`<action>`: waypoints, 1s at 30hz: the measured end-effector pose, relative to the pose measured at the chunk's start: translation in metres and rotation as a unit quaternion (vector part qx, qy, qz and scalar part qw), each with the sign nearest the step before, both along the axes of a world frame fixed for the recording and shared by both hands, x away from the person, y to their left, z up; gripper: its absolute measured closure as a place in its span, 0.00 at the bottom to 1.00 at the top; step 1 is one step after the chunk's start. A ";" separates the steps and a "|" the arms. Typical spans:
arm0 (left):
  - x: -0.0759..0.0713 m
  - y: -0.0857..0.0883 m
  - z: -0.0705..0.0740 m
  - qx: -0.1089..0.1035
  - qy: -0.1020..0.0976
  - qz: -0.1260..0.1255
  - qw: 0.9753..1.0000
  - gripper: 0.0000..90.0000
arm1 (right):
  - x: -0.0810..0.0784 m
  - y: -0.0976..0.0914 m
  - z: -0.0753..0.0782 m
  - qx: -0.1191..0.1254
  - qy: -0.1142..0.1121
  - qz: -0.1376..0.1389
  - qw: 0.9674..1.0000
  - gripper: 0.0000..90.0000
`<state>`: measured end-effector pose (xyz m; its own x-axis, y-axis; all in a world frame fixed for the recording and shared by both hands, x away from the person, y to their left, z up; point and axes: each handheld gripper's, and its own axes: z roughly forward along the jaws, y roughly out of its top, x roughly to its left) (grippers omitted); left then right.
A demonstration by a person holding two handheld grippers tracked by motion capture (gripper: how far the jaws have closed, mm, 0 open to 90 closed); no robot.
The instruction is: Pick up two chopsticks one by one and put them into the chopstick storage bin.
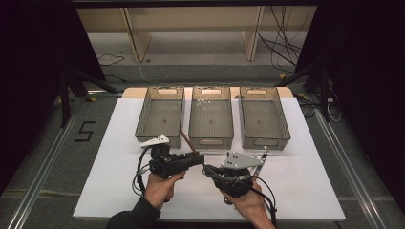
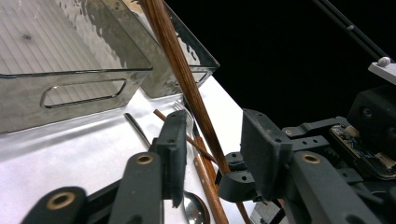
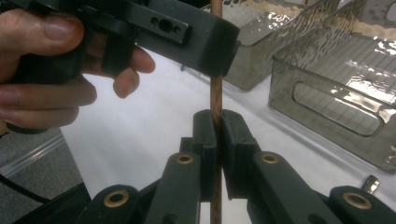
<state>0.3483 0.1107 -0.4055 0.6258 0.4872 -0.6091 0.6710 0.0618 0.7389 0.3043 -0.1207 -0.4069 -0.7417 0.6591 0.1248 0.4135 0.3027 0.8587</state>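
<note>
**Chopstick between two claws**

The right claw [image 3: 215,135] is clenched on a wooden chopstick [image 3: 215,95] above the white surface [image 1: 119,157]. The left claw [image 2: 210,140] straddles it, seemingly without gripping. Beyond stand three trays [image 1: 211,117].

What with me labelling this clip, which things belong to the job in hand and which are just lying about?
In the job:
- stick, clamped in the right tool
- left tool, its jaws open around the stick

Lying about:
- three bins, untouched
- fork, spoon and a thin stick on the table
</note>
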 end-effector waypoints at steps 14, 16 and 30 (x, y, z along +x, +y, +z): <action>0.001 0.000 -0.003 -0.017 0.009 -0.010 1.000 0.86 | -0.002 0.001 -0.001 0.012 -0.010 -0.005 1.000 0.95; 0.002 0.000 -0.003 -0.019 0.009 -0.012 1.000 0.87 | -0.002 0.001 -0.001 0.013 -0.010 -0.004 1.000 0.95; 0.006 0.010 0.005 -0.029 0.005 -0.022 0.999 0.94 | -0.002 -0.004 0.000 0.033 -0.012 0.009 0.999 0.80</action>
<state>0.3545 0.1208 -0.4003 0.6389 0.4229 -0.6426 0.6819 0.0754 0.7275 0.3023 -0.1249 -0.4068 -0.7574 0.6356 0.1494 0.3865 0.2520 0.8872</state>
